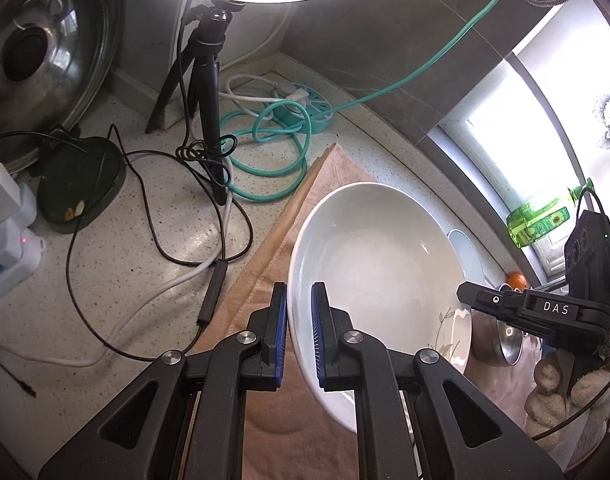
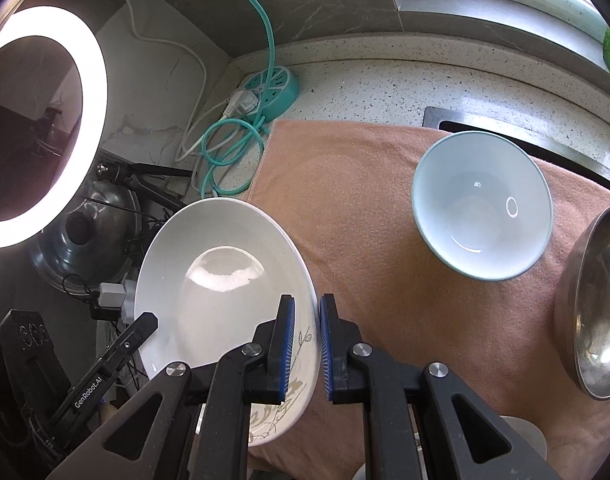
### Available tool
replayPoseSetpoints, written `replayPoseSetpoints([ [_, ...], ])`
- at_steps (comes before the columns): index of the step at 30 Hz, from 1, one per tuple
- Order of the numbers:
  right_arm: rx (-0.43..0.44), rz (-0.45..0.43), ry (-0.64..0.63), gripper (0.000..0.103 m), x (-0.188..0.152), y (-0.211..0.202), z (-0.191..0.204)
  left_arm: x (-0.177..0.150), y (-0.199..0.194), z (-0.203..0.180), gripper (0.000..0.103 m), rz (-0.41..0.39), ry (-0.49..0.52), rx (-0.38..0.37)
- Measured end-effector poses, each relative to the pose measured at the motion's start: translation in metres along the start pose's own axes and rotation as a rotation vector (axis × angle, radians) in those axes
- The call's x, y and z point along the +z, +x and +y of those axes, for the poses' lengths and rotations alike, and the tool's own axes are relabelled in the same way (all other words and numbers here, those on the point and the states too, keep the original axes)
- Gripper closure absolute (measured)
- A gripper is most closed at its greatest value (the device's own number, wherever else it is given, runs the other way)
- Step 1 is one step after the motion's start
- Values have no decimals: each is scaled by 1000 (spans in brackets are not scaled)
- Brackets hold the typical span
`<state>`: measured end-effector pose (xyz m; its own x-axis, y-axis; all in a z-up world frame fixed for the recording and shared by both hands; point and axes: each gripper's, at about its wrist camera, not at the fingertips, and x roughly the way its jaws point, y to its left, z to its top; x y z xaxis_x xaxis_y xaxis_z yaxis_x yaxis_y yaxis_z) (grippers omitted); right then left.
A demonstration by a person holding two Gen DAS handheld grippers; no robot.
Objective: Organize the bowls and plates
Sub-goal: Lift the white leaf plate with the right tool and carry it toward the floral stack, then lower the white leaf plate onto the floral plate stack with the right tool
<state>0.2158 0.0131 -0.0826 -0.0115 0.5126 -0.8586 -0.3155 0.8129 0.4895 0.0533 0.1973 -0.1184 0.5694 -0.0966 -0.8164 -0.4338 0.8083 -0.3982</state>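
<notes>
White plate [image 1: 379, 264] clamped at opposite rims by left tongs [image 1: 299, 332] and right tongs [image 2: 307, 344], tilted, hollow upward, above orange towel [image 2: 345, 208]; blue bowl [image 2: 481, 208] near, apart.

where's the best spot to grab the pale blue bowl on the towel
Take the pale blue bowl by its thin rim, one finger inside and one outside, coming down from above. It sits upright and empty on the towel, mouth open upward. The near rim looks safest, since the steel bowl crowds its right side.
</notes>
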Motion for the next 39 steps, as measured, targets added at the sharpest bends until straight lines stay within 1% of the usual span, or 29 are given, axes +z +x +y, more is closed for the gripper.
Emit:
replayPoseSetpoints([
  [6,1,-5,10,91,-14,-8,-7,-14,-5,-7,94,7,15,-3],
  [14,3,-17,39,91,-36,-23,-24,-32,-9,-22,94,19,41,-26],
  [31,-2,-59,142,91,-87,-64,-86,-74,-5,-68,94,85,127,-74],
  [39,-12,-76,174,91,-106,-79,-106,-89,-5,-82,94,110,159,-90],
])
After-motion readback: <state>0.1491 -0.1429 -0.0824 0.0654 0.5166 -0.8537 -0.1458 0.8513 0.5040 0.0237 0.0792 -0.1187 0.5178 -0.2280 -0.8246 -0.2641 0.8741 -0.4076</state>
